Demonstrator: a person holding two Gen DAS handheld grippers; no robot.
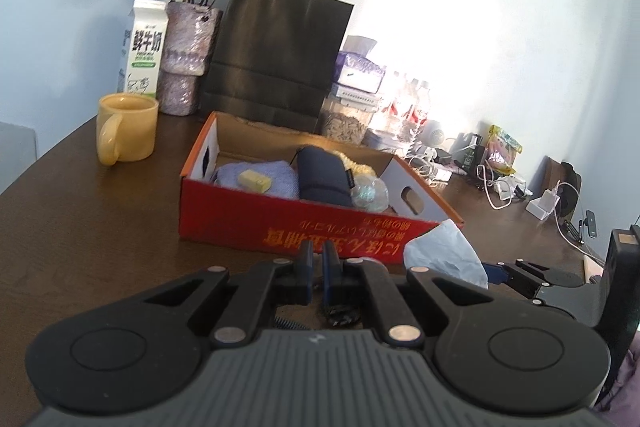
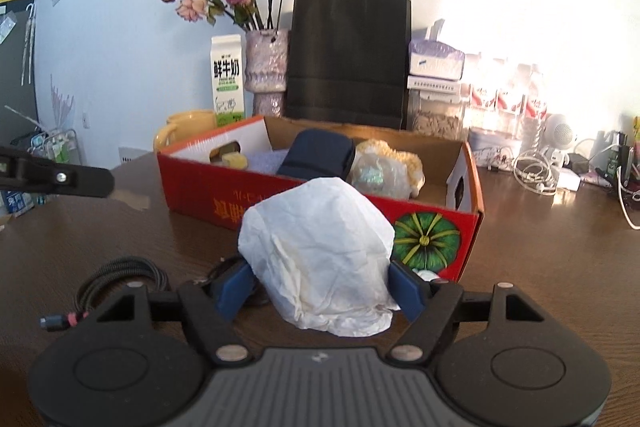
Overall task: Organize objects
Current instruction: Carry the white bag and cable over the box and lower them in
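1 tissue wad [image 2: 320,255] near box edge [image 2: 320,187]

Left tongs [image 1: 318,259] are pinched fully together with nothing between them, pointing slightly downward. Right tongs [image 2: 322,287] sit partway spread, blue pads [image 2: 236,291] pressing both sides of something bulky.

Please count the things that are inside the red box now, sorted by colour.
Inside the red box:
Lavender: 1, folded cloth
Yellow: 2, small block, fluffy item
Navy: 1, pouch
Clear: 1, crumpled plastic
Total: 5
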